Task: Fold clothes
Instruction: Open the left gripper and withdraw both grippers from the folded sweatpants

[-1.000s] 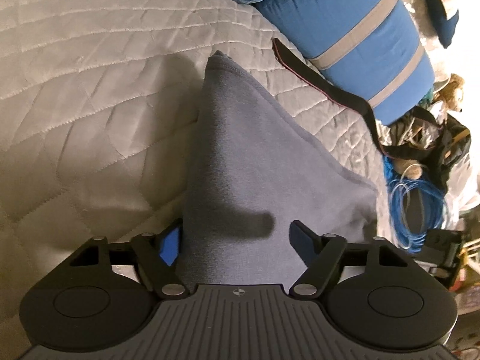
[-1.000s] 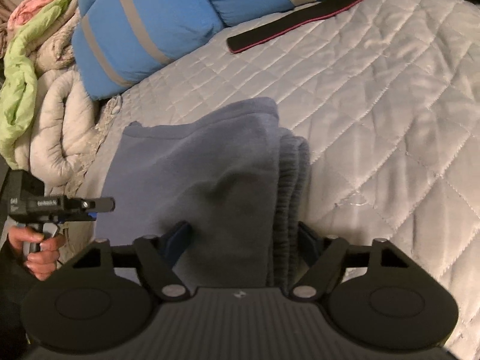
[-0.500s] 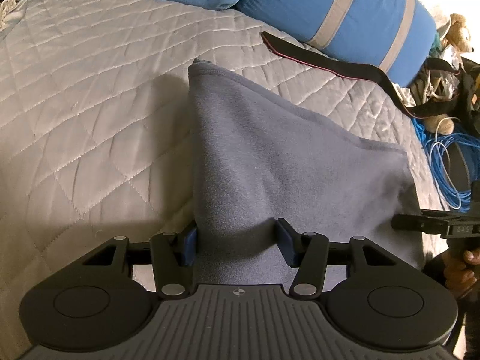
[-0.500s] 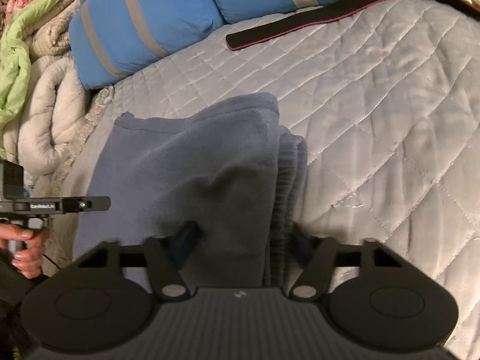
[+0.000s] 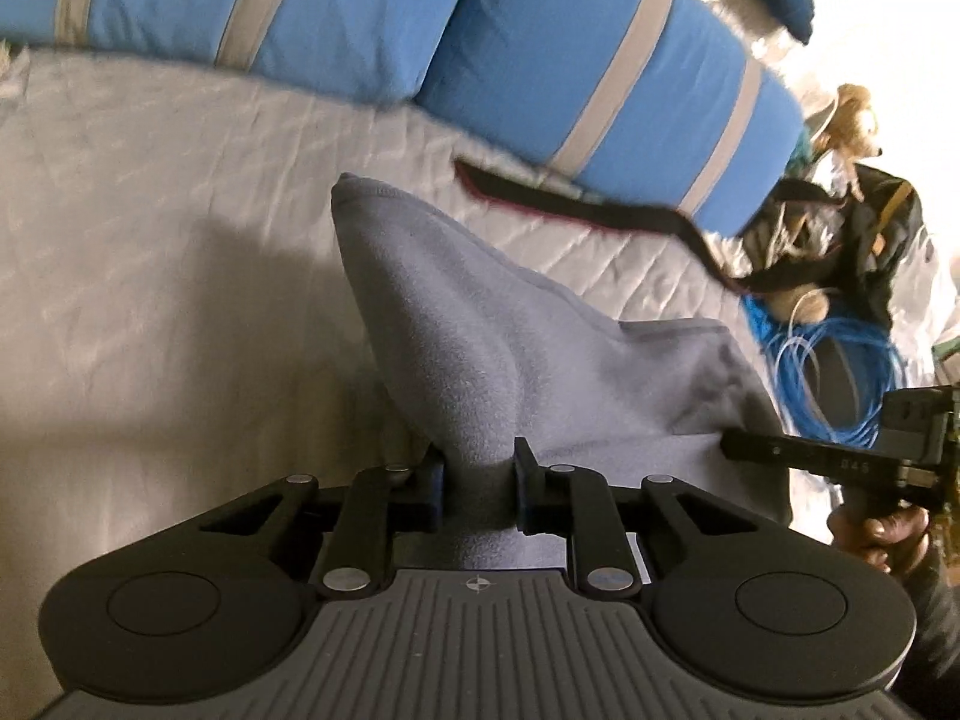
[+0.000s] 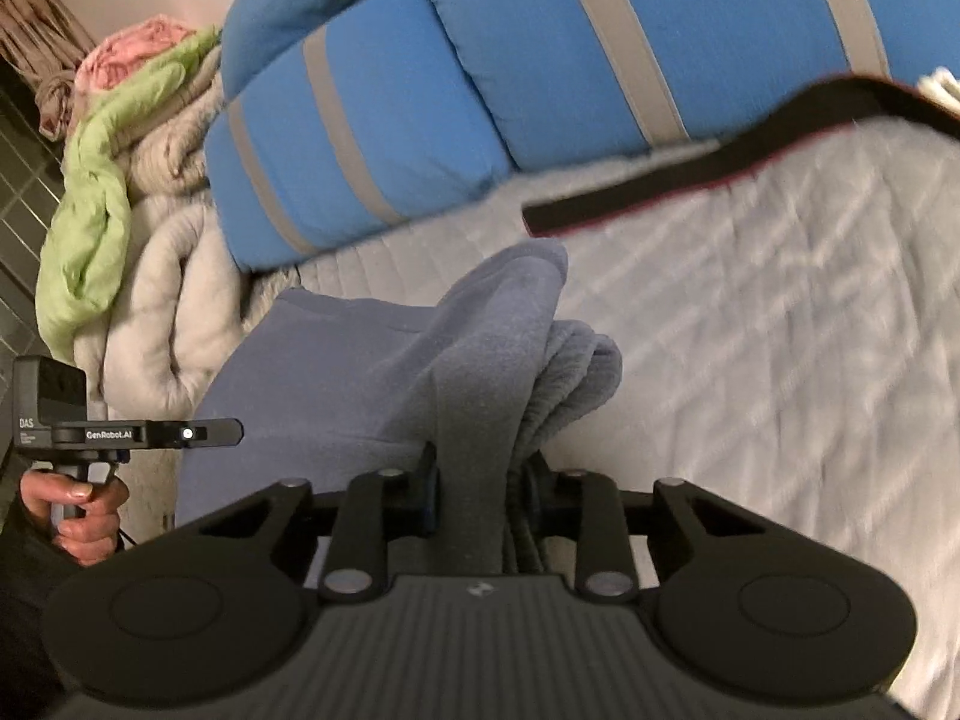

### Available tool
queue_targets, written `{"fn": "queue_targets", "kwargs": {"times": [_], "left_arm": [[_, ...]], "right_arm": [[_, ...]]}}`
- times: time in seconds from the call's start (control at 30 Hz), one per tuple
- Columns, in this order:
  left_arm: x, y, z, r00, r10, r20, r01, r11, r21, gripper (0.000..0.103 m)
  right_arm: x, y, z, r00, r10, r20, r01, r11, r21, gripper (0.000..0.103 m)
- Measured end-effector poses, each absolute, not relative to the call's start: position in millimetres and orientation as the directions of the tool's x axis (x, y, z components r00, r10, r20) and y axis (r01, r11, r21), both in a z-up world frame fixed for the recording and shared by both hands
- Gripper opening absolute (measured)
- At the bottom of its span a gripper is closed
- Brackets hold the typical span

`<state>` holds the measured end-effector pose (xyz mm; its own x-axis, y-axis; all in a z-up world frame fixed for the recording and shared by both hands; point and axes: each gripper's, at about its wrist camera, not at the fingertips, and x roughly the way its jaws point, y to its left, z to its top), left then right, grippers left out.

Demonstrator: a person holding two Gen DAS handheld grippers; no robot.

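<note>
My left gripper (image 5: 478,489) and right gripper (image 6: 483,489), jaws wide a second ago, now closing, pinching the grey garment (image 5: 480,348) (bunched, lifted off the bed (image 5: 150,312)).

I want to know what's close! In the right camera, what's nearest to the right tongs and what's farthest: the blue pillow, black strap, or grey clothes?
1. Grey clothes: pinched in the closing right tongs.
2. Black strap: farther up the bed, to the right.
3. Blue pillow: at the bed's head, beyond the strap.

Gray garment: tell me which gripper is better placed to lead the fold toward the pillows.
Right, probably. The right gripper is closing on the gray garment at its bunched ribbed edge, the thicker part; the left gripper pinches only a thin corner.
</note>
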<state>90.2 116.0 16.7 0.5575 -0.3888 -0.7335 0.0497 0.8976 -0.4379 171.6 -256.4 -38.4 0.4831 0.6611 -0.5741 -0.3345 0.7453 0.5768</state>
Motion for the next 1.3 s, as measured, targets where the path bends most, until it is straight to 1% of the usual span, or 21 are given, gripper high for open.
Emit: {"fn": "queue_targets", "kwargs": {"times": [0.27,0.3,0.33,0.37,0.4,0.43,0.47,0.5,0.53,0.57,0.63,0.7,0.73,0.87,0.9,0.93,0.97,1.0,1.13,1.3], "left_arm": [[154,148,51,0.608,-0.345,-0.715,0.031,0.91,-0.413,0.019],[163,153,55,0.62,-0.341,-0.707,0.025,0.909,-0.416,0.019],[171,158,57,0.627,-0.341,-0.7,0.018,0.905,-0.425,0.019],[180,163,58,0.634,-0.341,-0.694,0.011,0.901,-0.433,0.021],[191,168,56,0.635,-0.338,-0.695,-0.003,0.898,-0.439,0.027],[199,172,51,0.629,-0.324,-0.707,-0.023,0.901,-0.434,0.037],[202,175,44,0.619,-0.279,-0.734,-0.074,0.91,-0.408,0.044],[205,178,36,0.606,-0.234,-0.76,-0.123,0.916,-0.381,0.056],[209,182,28,0.591,-0.189,-0.784,-0.172,0.92,-0.352,0.06],[211,185,21,0.576,-0.149,-0.804,-0.216,0.92,-0.326,0.06],[202,186,12,0.59,-0.154,-0.793,-0.235,0.906,-0.352,0.06],[191,186,7,0.602,-0.161,-0.782,-0.248,0.894,-0.375,0.06],[186,183,8,0.611,-0.155,-0.776,-0.251,0.892,-0.376,0.06],[168,165,22,0.653,-0.116,-0.748,-0.223,0.915,-0.336,0.064],[166,161,27,0.664,-0.105,-0.74,-0.215,0.921,-0.324,0.067],[163,157,33,0.676,-0.093,-0.731,-0.208,0.928,-0.31,0.074],[158,148,37,0.69,-0.07,-0.721,-0.205,0.936,-0.287,0.077],[153,140,42,0.704,-0.047,-0.709,-0.203,0.943,-0.265,0.083],[132,104,43,0.738,0.011,-0.674,-0.192,0.962,-0.195,0.091],[107,61,18,0.751,0.048,-0.658,-0.183,0.973,-0.138,0.091]], "right_arm": [[247,-223,-3,0.539,0.671,-0.509,-0.351,0.729,0.588,0.027],[257,-219,-2,0.548,0.662,-0.511,-0.344,0.735,0.584,0.031],[265,-217,-4,0.558,0.643,-0.525,-0.321,0.75,0.578,0.045],[272,-215,-9,0.572,0.607,-0.551,-0.287,0.778,0.559,0.07],[279,-214,-15,0.584,0.571,-0.577,-0.251,0.804,0.54,0.086],[286,-213,-21,0.594,0.533,-0.602,-0.216,0.827,0.519,0.086],[286,-215,-27,0.599,0.526,-0.604,-0.201,0.829,0.522,0.086],[286,-217,-33,0.602,0.519,-0.606,-0.186,0.83,0.525,0.088],[284,-219,-38,0.598,0.53,-0.601,-0.186,0.821,0.539,0.09],[281,-221,-42,0.597,0.535,-0.598,-0.187,0.817,0.545,0.093],[273,-223,-47,0.599,0.54,-0.591,-0.192,0.814,0.548,0.097],[265,-224,-51,0.604,0.54,-0.586,-0.201,0.815,0.543,0.102],[260,-224,-51,0.61,0.539,-0.581,-0.207,0.816,0.54,0.103],[240,-219,-41,0.652,0.506,-0.564,-0.223,0.839,0.496,0.103],[233,-216,-37,0.667,0.493,-0.559,-0.229,0.849,0.476,0.103],[226,-213,-34,0.682,0.477,-0.554,-0.237,0.861,0.45,0.103],[218,-209,-32,0.697,0.461,-0.55,-0.246,0.874,0.42,0.103],[211,-204,-29,0.711,0.444,-0.545,-0.255,0.885,0.389,0.103],[176,-185,-34,0.751,0.388,-0.535,-0.275,0.919,0.282,0.103],[144,-167,-58,0.775,0.337,-0.534,-0.274,0.941,0.197,0.103]]}}
